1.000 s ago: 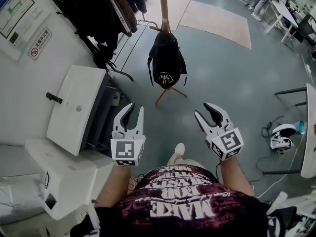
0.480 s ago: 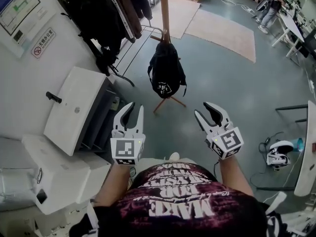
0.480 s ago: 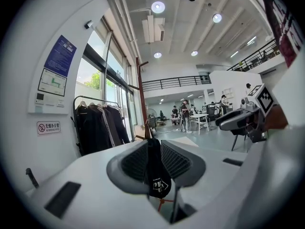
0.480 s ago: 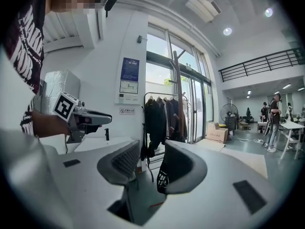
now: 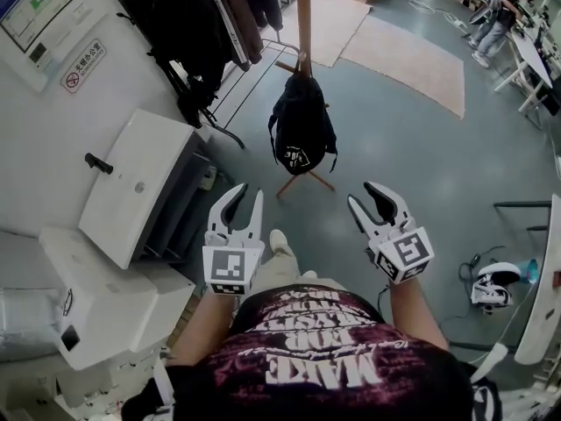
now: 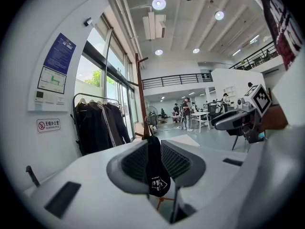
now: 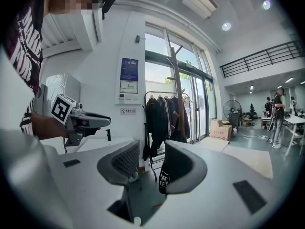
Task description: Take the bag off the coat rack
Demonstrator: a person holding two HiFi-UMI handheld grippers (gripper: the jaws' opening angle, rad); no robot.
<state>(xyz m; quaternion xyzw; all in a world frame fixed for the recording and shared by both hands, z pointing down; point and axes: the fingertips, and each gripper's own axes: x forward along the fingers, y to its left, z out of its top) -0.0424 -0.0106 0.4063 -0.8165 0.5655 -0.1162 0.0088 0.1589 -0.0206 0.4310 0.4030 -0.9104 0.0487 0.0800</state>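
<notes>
The black fabric backpack (image 5: 302, 134) is marked with a white printed logo on its lower panel. The brown wooden coat rack (image 5: 303, 7) is finished in a warm mid-brown, with reddish-brown feet. The left claw (image 5: 248, 193) and the right claw (image 5: 364, 196) are moulded in white, with dark grey ribbed inner pads. Each is fitted with a marker cube (image 5: 226, 270) printed in black-and-white squares. The smooth grey-blue floor (image 5: 421, 156) is partly covered by a beige rectangular rug (image 5: 408, 51). The hanging black garments (image 5: 184, 16) are crossed by one white stripe. The dark maroon shirt (image 5: 333, 358) is printed with white lettering. The white wall sign (image 5: 77, 68) is marked with a red prohibition symbol.
</notes>
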